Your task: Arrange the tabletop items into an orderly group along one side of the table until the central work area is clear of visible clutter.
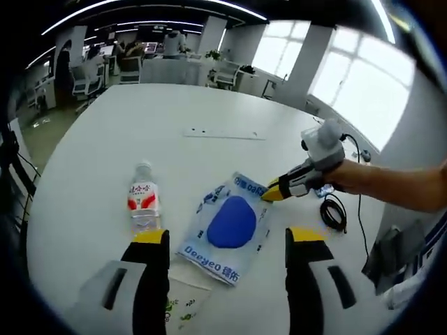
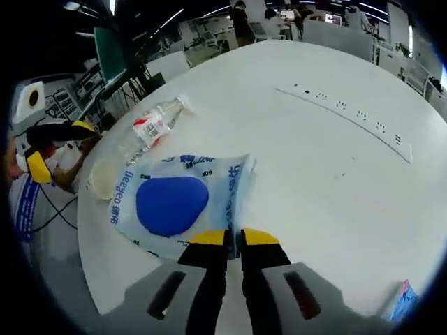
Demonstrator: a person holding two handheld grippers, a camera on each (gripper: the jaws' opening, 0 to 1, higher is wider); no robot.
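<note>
Your right gripper [image 2: 234, 237], jaws pinched together, sits at the edge of the blue-printed bag [image 2: 174, 199], though an actual grip is unclear. Your left gripper [image 1: 229, 239] stands wide open before the bag; the water bottle [image 1: 143, 200] lies just left of it.

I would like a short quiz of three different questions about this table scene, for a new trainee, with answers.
1. True or false: the clear plastic water bottle with red label stands upright.
2. What does the right claw pinch? A) black cable B) the clear packet with blue oval pad C) bottle
3. The left claw is ____ (open/shut).

Key: 1 false, it lies on the white round table; 2 B; 3 open.
</note>
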